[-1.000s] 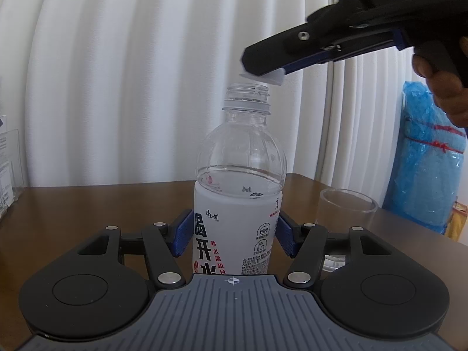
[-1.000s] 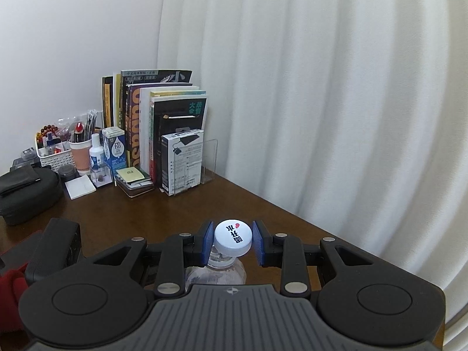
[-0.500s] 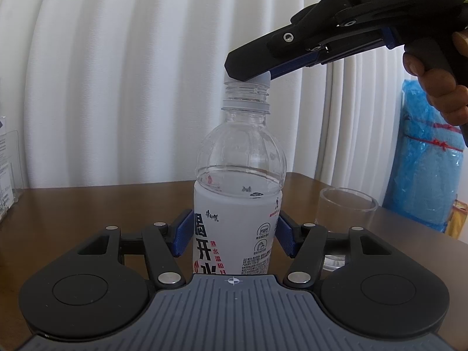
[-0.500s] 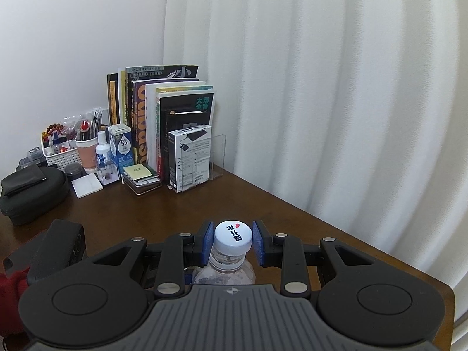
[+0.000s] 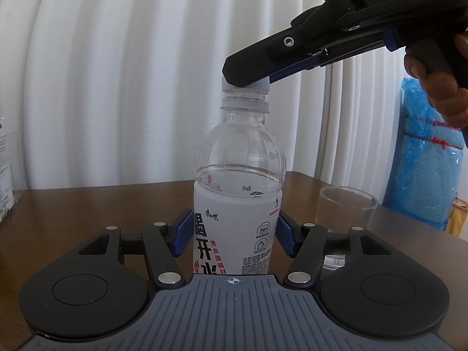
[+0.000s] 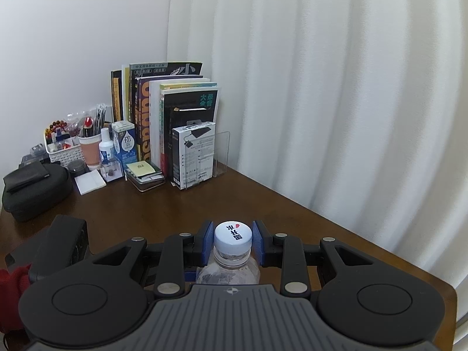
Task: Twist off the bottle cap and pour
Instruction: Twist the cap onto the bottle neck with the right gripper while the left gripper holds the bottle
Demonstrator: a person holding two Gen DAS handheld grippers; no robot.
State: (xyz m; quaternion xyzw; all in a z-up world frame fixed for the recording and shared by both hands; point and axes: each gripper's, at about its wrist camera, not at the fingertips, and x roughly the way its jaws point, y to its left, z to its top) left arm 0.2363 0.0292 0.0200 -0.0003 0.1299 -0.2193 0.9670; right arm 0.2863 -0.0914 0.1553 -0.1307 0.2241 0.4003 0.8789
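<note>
My right gripper (image 6: 233, 241) has lowered the white cap (image 6: 233, 236) back onto the clear labelled bottle (image 5: 237, 201), fingers clamped; left gripper (image 5: 231, 238) clamps the bottle upright on the brown table (image 5: 87, 204).

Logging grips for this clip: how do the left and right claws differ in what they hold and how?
The left claw clamps the bottle at its label, low and nearly level; the right claw pinches the cap at the bottle's mouth, angled down from above. The left's jaws stand wider than the right's. Both are shut.
</note>
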